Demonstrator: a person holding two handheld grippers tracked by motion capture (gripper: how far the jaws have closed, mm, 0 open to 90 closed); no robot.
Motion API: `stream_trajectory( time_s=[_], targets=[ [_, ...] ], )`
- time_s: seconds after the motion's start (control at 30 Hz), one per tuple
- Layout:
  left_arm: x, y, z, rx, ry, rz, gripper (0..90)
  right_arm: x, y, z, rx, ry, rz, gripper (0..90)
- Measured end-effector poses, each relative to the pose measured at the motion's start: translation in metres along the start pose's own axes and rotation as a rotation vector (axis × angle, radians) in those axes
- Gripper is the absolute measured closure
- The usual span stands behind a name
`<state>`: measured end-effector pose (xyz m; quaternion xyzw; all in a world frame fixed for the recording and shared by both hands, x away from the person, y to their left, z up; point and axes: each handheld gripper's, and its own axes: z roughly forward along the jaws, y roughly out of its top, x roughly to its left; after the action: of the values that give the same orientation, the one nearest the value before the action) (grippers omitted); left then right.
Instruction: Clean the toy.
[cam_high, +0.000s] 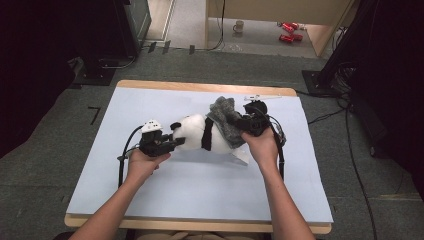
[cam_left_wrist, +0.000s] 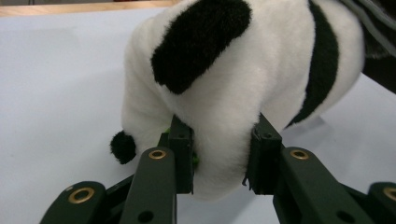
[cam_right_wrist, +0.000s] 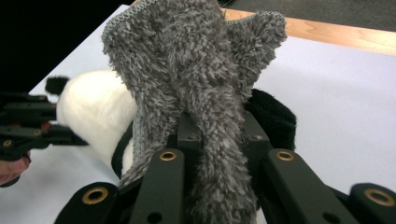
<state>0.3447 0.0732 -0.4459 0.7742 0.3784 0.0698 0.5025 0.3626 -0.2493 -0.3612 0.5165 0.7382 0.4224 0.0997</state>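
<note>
A black-and-white plush panda (cam_high: 200, 134) lies on its side in the middle of the pale blue table top (cam_high: 190, 185). My left gripper (cam_high: 172, 144) comes at it from the left, and in the left gripper view its pads squeeze a bulge of the panda's white fur (cam_left_wrist: 223, 154). A grey fuzzy cloth (cam_high: 225, 120) drapes over the panda's right end. My right gripper (cam_high: 240, 122) is shut on a fold of that cloth (cam_right_wrist: 205, 93), which stands up between the jaws. The panda's white body (cam_right_wrist: 95, 112) and the left gripper (cam_right_wrist: 28, 126) show behind it.
The blue mat lies on a wooden table with its far edge (cam_high: 200, 86) visible. A white label (cam_high: 240, 155) sticks out under the panda. Beyond the table the floor holds cables, dark stands, a mug (cam_high: 239, 26) and red items (cam_high: 290, 31).
</note>
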Motion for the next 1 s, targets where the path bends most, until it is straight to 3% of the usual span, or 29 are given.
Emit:
stream_trajectory(
  time_s=[0.2,0.27,0.43,0.5,0.67,1.0],
  targets=[
    [-0.011,0.001,-0.016,0.025,-0.032,-0.008,69.3,0.007,0.006,-0.011,0.021,-0.008,-0.016,76.1],
    [-0.010,-0.004,-0.019,0.034,-0.045,-0.045,69.0,0.011,0.010,-0.017,0.006,-0.013,-0.030,76.1],
    [-0.005,-0.015,-0.017,0.012,-0.018,-0.086,67.6,0.025,0.018,-0.026,-0.003,-0.012,-0.050,76.0],
    [-0.004,-0.015,-0.016,0.007,-0.015,-0.081,66.9,0.030,0.019,-0.025,0.008,-0.005,-0.058,76.0],
    [-0.003,-0.017,-0.016,-0.007,-0.005,-0.070,65.6,0.054,0.027,-0.011,0.033,0.040,-0.099,75.9],
    [-0.002,-0.019,-0.016,-0.009,-0.004,-0.063,64.4,0.107,0.036,0.043,0.098,0.105,-0.157,75.5]
  ],
)
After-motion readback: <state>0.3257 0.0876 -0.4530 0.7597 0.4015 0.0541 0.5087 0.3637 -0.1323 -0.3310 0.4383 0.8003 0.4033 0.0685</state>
